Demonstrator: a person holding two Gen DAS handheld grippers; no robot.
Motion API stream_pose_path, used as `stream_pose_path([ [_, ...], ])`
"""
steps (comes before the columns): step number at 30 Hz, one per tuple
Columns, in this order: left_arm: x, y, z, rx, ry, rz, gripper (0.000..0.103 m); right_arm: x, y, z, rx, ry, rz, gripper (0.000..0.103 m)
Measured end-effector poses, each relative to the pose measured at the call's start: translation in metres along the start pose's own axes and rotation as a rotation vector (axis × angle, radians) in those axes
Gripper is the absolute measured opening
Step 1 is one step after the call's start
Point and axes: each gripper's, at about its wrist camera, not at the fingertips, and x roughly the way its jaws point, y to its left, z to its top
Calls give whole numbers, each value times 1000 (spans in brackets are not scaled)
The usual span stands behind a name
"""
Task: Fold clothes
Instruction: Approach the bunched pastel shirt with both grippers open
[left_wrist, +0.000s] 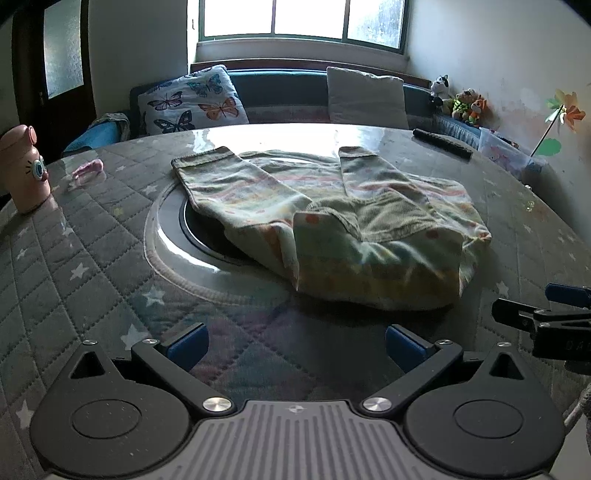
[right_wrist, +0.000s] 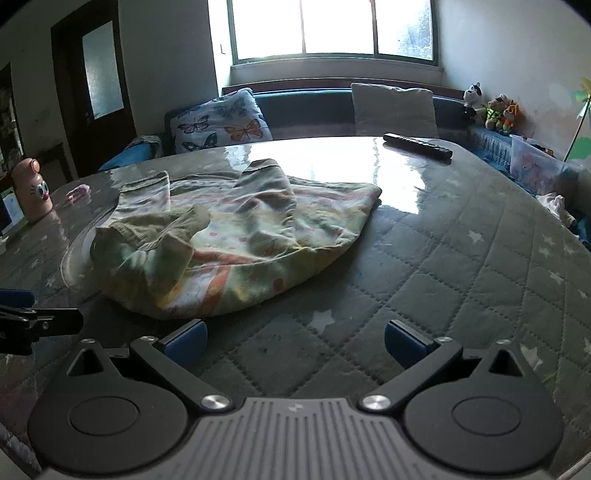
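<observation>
**Both grippers open, garment untouched**

Left gripper (left_wrist: 295, 349) and right gripper (right_wrist: 294, 345) are held with jaws spread wide, nothing between the blue pads, both just short of the near hem. The pastel sweater (left_wrist: 332, 229) is laid on the quilted table (right_wrist: 461, 266), sleeves folded across the body. A remote (right_wrist: 417, 146) is seen at the far edge, a pink bottle (left_wrist: 24, 173) far left.
</observation>
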Motion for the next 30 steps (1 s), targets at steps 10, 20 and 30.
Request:
stream_pose_path([
  [10, 4, -3, -20, -1, 15, -7, 103, -5, 2, -11, 26, 15, 52, 103],
  [20, -1, -6, -19, 0, 38, -16, 103, -8, 9, -14, 4, 32, 60, 103],
  [30, -1, -10, -20, 13, 51, -19, 103, -7, 14, -17, -6, 45, 65, 103],
])
